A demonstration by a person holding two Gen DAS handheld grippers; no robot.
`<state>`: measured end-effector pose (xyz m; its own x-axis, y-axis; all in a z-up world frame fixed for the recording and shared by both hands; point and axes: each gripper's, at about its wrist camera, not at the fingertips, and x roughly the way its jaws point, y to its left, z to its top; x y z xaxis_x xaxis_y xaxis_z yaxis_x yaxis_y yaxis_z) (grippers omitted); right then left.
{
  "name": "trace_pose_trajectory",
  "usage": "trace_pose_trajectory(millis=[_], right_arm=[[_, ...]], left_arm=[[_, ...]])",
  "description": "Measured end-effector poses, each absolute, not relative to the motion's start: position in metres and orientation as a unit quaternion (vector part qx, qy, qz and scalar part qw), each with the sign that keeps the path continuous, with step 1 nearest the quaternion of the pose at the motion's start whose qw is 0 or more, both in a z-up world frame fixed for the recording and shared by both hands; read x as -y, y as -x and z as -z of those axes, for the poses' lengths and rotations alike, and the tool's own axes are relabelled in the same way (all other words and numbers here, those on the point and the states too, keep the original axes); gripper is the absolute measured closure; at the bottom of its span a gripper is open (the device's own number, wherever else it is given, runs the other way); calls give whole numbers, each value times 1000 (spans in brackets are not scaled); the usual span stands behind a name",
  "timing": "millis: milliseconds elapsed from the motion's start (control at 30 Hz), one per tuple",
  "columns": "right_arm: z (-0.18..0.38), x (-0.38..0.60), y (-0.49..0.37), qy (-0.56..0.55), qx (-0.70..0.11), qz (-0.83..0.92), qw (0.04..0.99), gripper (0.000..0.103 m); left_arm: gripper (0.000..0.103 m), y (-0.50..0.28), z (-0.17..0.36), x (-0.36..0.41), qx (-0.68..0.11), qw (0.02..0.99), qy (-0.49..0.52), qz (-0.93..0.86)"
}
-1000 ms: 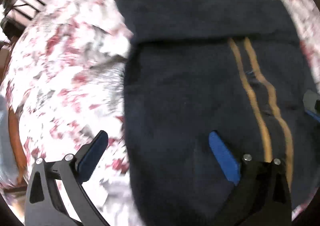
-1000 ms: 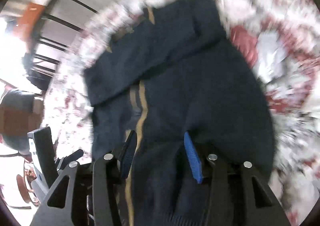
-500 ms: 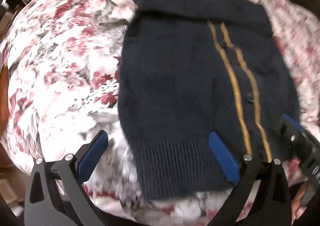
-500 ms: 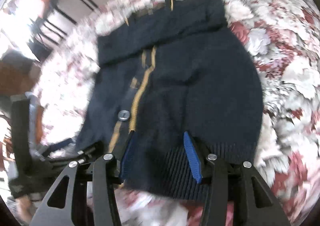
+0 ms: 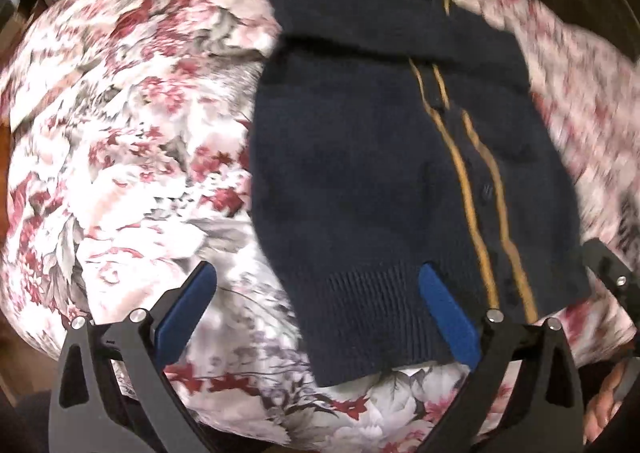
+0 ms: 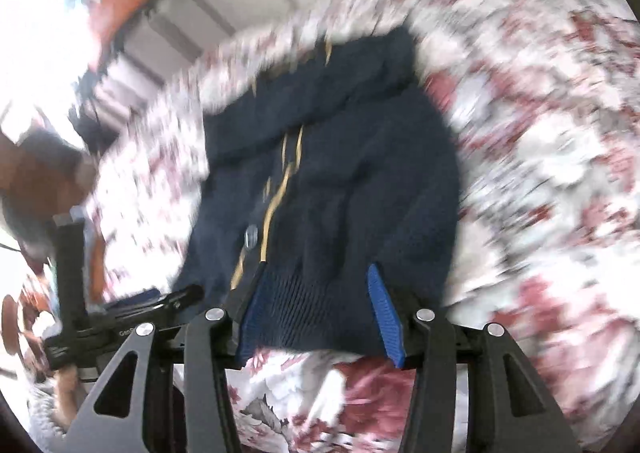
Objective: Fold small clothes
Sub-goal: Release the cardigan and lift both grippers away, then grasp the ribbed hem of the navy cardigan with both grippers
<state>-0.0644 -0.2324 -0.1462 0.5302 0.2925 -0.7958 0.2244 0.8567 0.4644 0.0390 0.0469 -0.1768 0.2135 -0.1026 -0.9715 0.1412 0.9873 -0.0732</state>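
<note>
Now both grippers unclenched, right gripper opening over ribbed hem; pinch navy knitted cardigan hem corners evenly, left gripper included.

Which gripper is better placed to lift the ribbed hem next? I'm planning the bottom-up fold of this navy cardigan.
Probably the right gripper: its opening jaws straddle the ribbed hem of the cardigan. The left gripper is wide open, half over the floral cover.

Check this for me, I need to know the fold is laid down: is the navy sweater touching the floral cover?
Touching. The left wrist view shows the navy sweater lying flat on the floral cover, with no gap under its edges.
</note>
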Motion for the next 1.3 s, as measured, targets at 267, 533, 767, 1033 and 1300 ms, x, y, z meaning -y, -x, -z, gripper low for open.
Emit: trace_pose_trajectory(millis=[267, 533, 767, 1033, 1300], right_arm=[[154, 311, 88, -350, -472, 23, 809, 44], [175, 287, 75, -329, -515, 5, 792, 45], [178, 280, 72, -348, -506, -9, 789, 52], [190, 280, 67, -344, -529, 8, 776, 66], [188, 273, 67, -350, -525, -19, 776, 64]], left_arm=[[5, -53, 179, -76, -643, 756, 72, 101], [5, -58, 197, -51, -650, 752, 25, 108], [18, -61, 193, -45, -641, 745, 83, 167], [21, -60, 216, -37, -675, 719, 56, 155], [21, -65, 213, -65, -677, 703, 153, 152]])
